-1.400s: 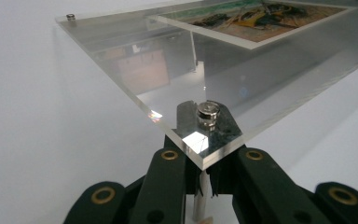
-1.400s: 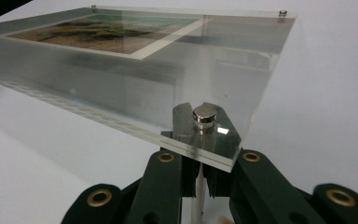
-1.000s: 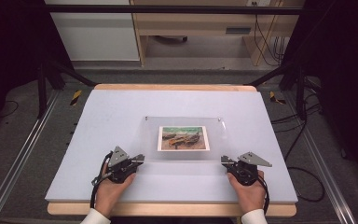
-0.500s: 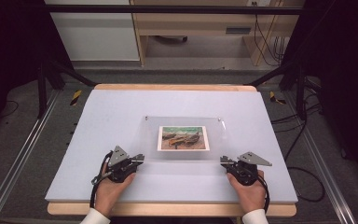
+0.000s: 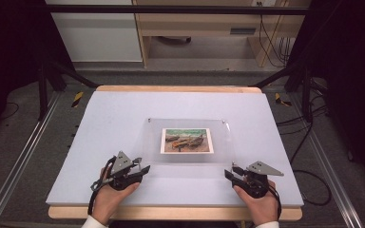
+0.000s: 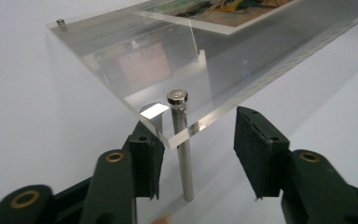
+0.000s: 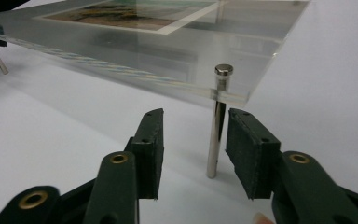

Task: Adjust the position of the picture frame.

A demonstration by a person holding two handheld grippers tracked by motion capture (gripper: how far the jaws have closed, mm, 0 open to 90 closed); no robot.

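Both hand-held grippers, left (image 5: 143, 169) and right (image 5: 229, 175), have just been opening, jaws now spread around the frame's (image 5: 188, 141) near pins (image 6: 182, 144), releasing it onto the table (image 5: 123, 114).

A clear acrylic picture frame (image 5: 188, 141) lies flat, raised off the white table on slim metal standoff pins (image 6: 182, 140) at its corners. A landscape print of beached boats (image 5: 187, 140) sits at its middle, face up.

Grey floor (image 5: 24, 142), wooden desk (image 5: 204, 28) behind table.
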